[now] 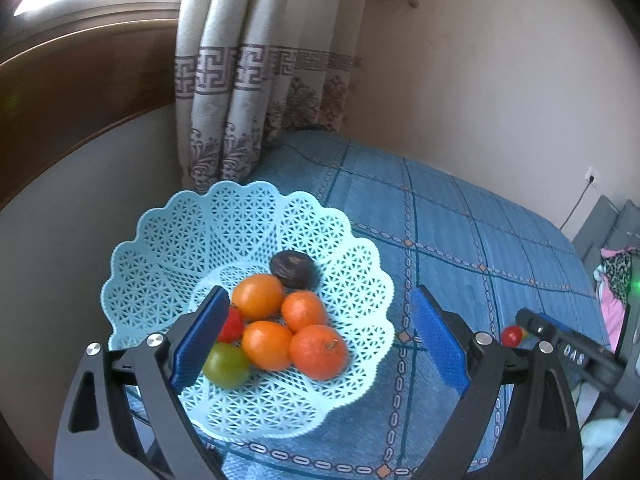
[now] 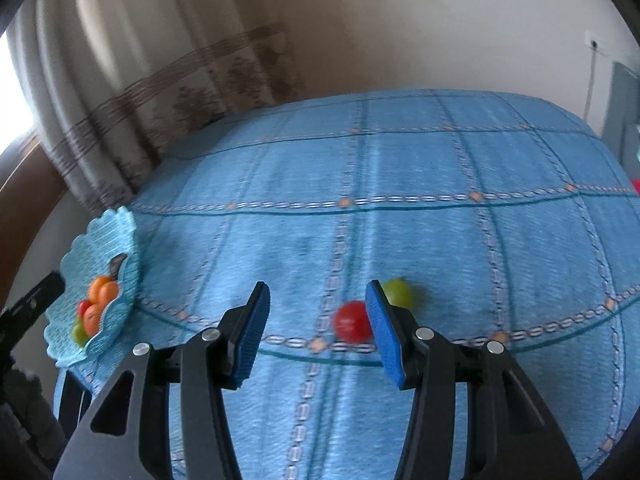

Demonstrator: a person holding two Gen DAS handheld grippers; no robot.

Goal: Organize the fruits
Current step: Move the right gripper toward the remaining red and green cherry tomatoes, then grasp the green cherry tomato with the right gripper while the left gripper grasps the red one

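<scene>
The left tool [image 1: 320,336] is held with its blue pads spread wide and nothing between them, above a pale blue lattice basket [image 1: 160,256] that stands at the edge of a surface covered by a blue patterned cloth [image 1: 480,240]. Only in the left wrist view is the basket's content laid out plainly: four oranges [image 1: 318,352], a dark brown fruit [image 1: 293,269], a green fruit [image 1: 226,365] and a red fruit [image 1: 231,325], the last partly covered by the tool's left pad. The right tool [image 2: 316,320] is likewise spread apart and empty, low over the cloth. Only in the right wrist view are two loose fruits seen together on the cloth: a red one [image 2: 351,321] touching or just beside the inner face of the right pad, and a green one [image 2: 398,292] behind that pad, partly hidden and blurred. In the left view only the red loose fruit [image 1: 512,336] is seen, beside the right tool's body. In the right view the basket [image 2: 96,272] is seen edge-on at far left, its fruit mostly screened by the rim. The curtain [image 1: 240,92] is smeared in the right view.
</scene>
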